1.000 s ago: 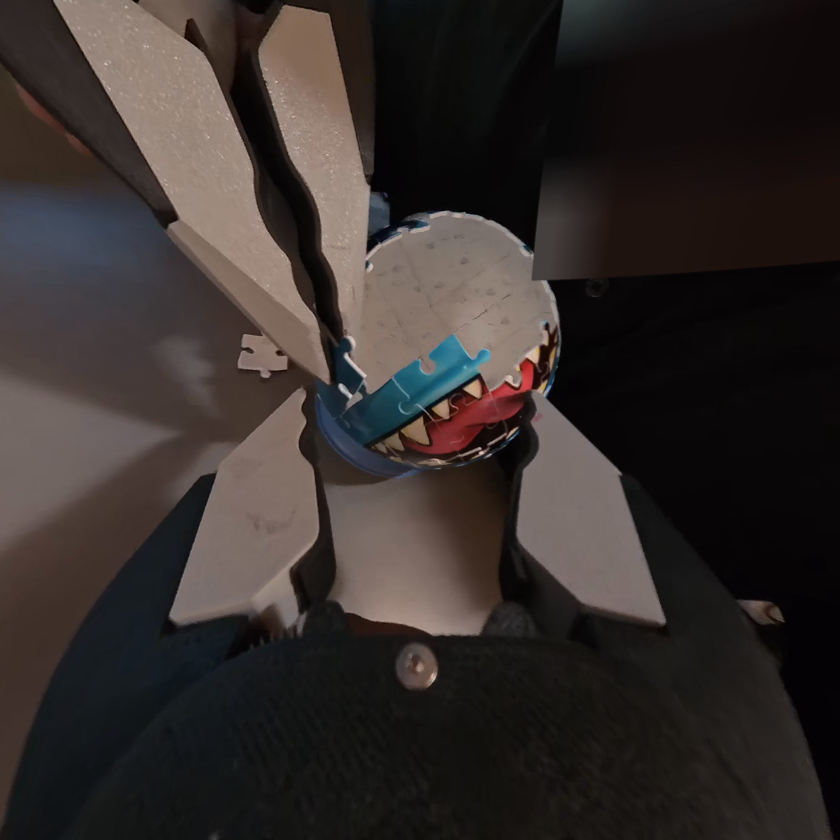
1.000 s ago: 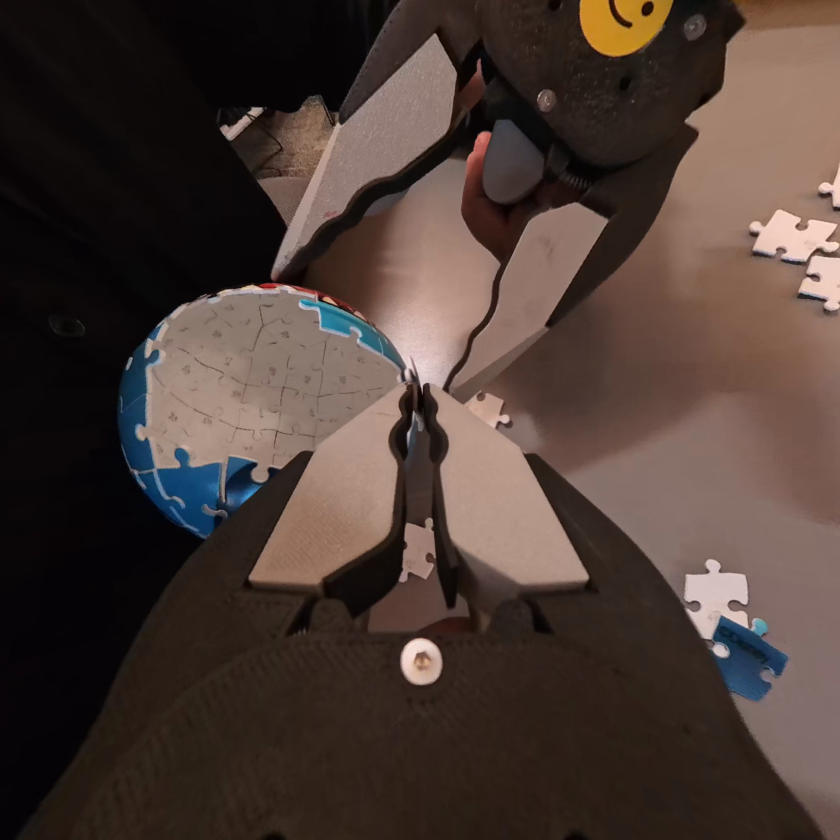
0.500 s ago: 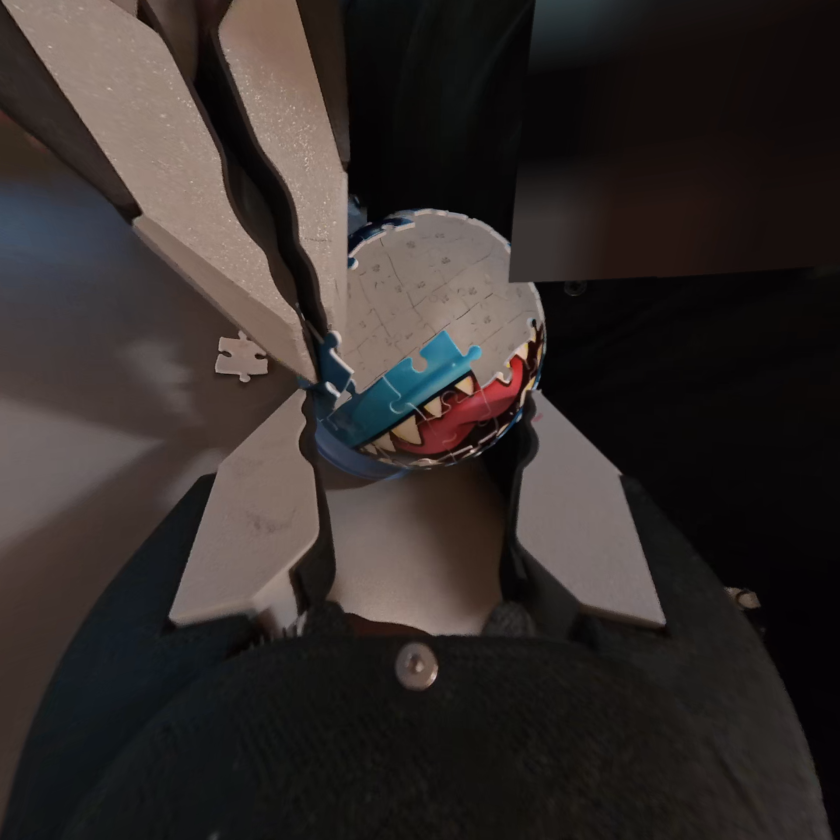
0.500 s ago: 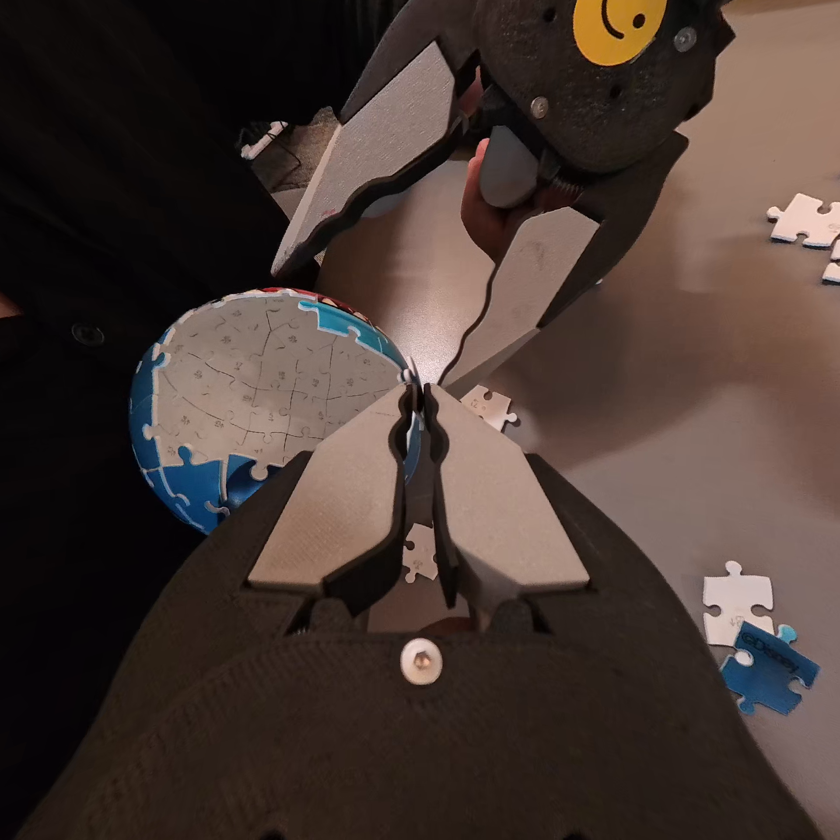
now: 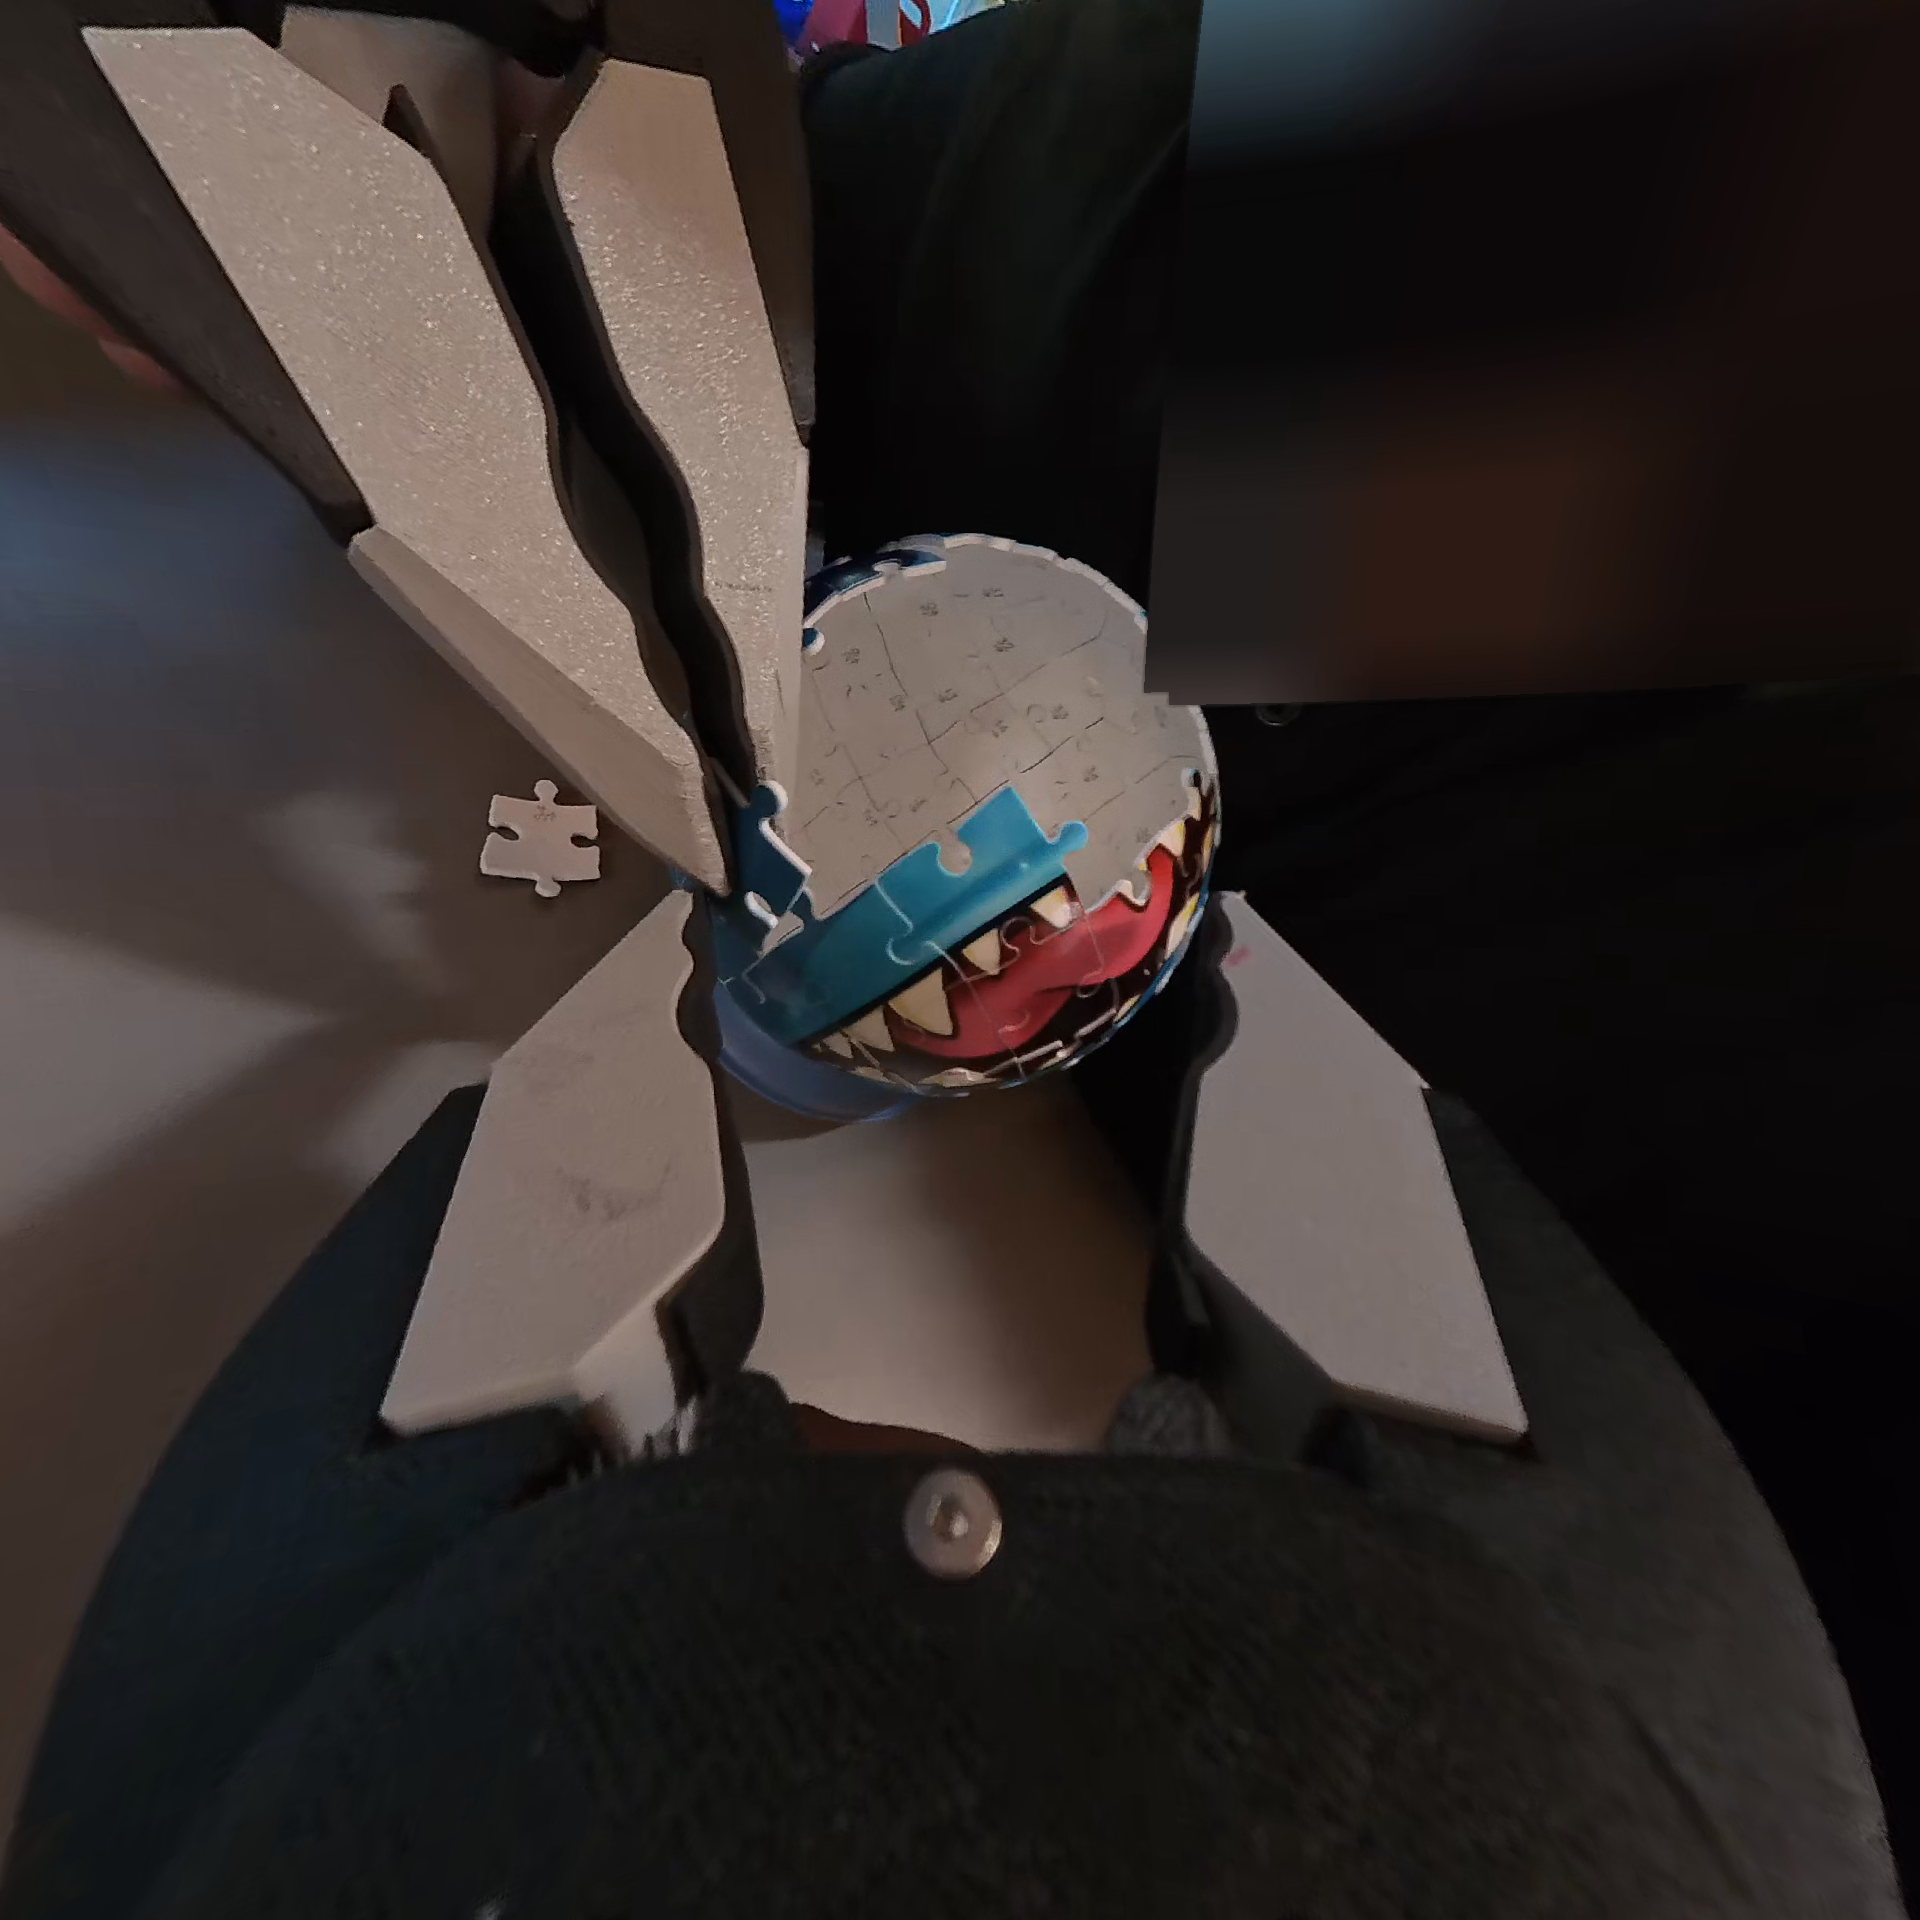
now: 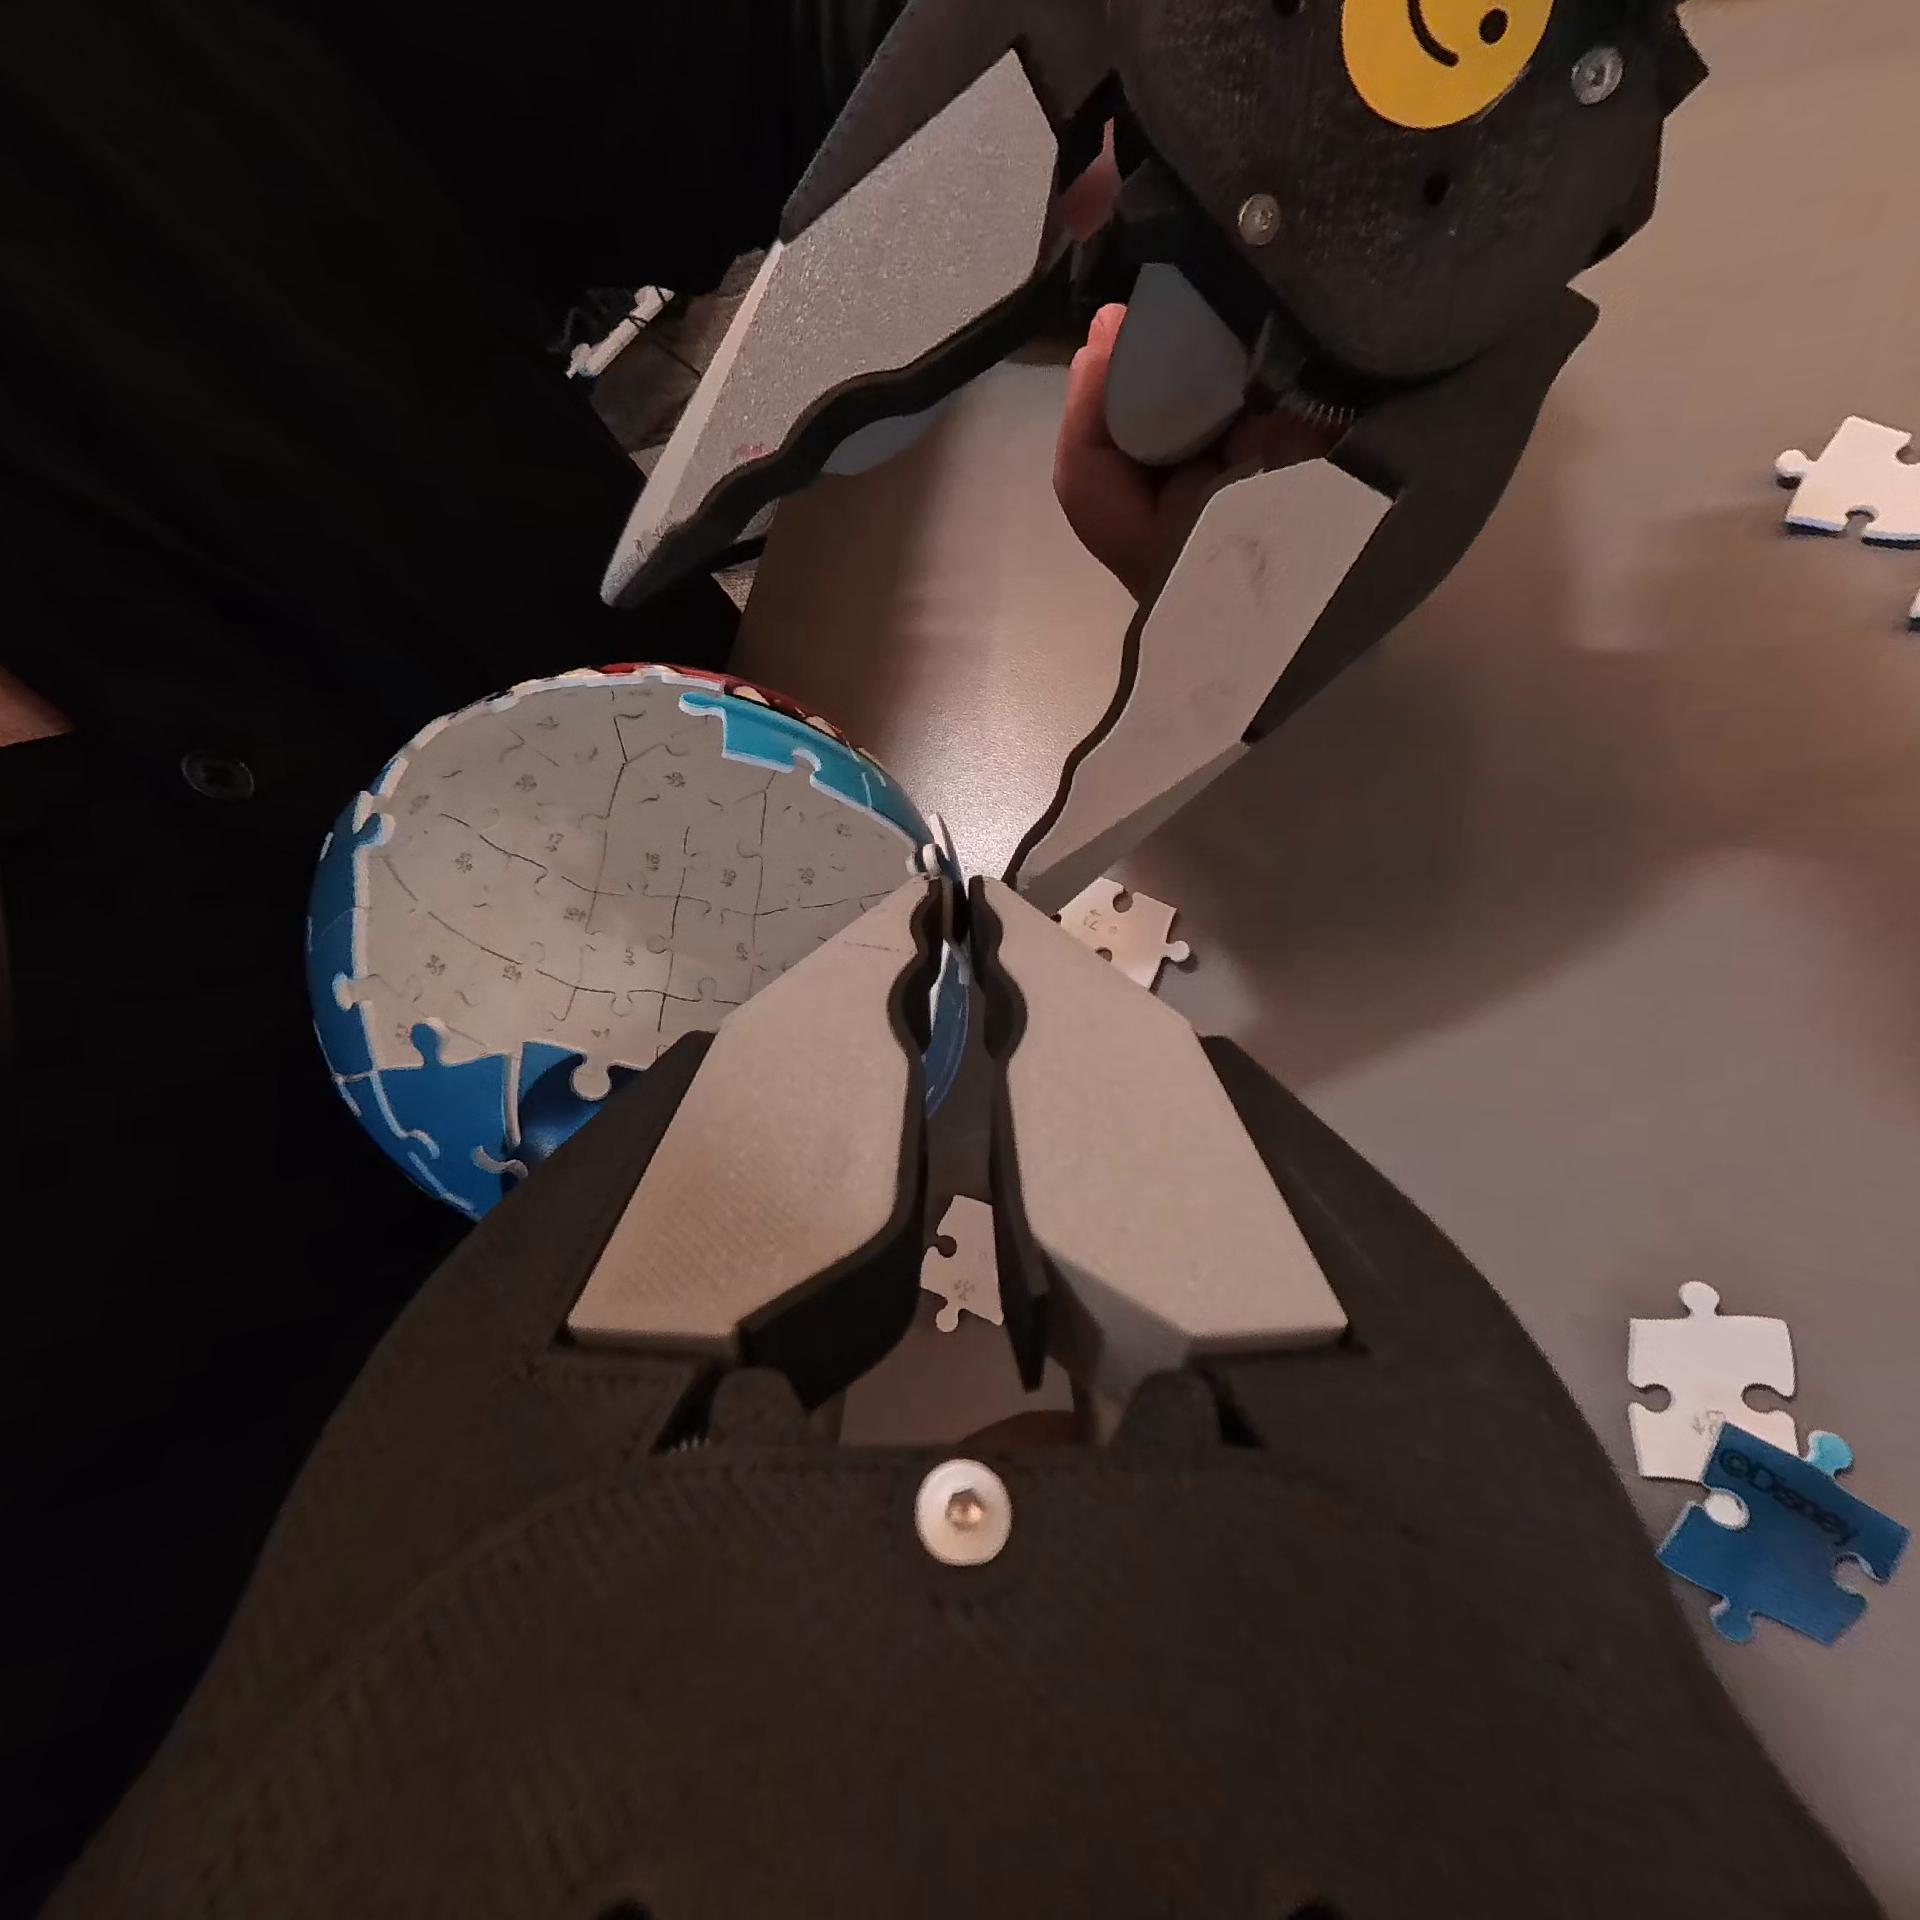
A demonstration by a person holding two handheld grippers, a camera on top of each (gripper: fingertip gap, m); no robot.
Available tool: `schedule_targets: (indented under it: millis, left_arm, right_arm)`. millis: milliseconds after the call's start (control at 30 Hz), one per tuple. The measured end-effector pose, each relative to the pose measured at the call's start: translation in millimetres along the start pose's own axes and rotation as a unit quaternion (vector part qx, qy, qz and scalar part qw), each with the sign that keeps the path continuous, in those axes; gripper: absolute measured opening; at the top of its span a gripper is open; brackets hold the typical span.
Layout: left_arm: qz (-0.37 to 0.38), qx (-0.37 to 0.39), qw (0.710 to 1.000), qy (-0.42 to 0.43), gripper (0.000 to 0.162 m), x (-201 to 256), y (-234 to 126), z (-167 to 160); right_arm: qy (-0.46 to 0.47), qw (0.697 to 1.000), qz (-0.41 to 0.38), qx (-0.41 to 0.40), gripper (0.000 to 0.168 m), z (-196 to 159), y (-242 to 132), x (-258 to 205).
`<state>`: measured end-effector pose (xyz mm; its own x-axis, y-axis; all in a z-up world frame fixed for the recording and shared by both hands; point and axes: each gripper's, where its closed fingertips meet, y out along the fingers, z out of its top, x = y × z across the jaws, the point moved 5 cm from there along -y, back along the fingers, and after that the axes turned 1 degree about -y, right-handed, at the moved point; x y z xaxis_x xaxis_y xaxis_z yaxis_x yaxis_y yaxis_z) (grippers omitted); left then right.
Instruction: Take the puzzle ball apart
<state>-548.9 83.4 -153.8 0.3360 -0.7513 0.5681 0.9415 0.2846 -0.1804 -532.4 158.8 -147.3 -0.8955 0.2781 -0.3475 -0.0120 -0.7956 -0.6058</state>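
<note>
The puzzle ball (image 5: 987, 748) is an open shell, grey inside, blue with a toothed red mouth outside. My left gripper (image 5: 956, 935) is shut on it, with a fingertip on each side of its lower part. My right gripper (image 6: 951, 883) is shut on a blue piece (image 5: 769, 842) at the shell's rim, still linked to its neighbours. In the right wrist view the ball (image 6: 623, 883) sits left of my fingers, and the left gripper (image 6: 826, 727) comes in from above. In the left wrist view the right gripper (image 5: 727, 821) reaches down from the upper left.
Loose pieces lie on the grey table (image 6: 1455, 987): a white piece (image 6: 1122, 925) by the fingertips, one (image 6: 961, 1278) under my right fingers, a white (image 6: 1704, 1382) and a blue piece (image 6: 1787, 1548) at right. A person in dark clothing (image 6: 208, 416) is close behind the ball.
Both grippers keep their grips. The ball and grippers have shifted only slightly; the loose pieces at right drift a little in the right wrist view.
</note>
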Motion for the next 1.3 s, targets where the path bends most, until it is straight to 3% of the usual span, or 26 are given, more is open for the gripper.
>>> schedule_targets:
  millis: [1300]
  left_arm:
    - [0.017,-0.045,0.999,0.020,0.101,10.2,5.3,-2.4]
  right_arm:
    - [-0.002,1.000,0.014,-0.005,0.005,1.1,1.7,-7.3]
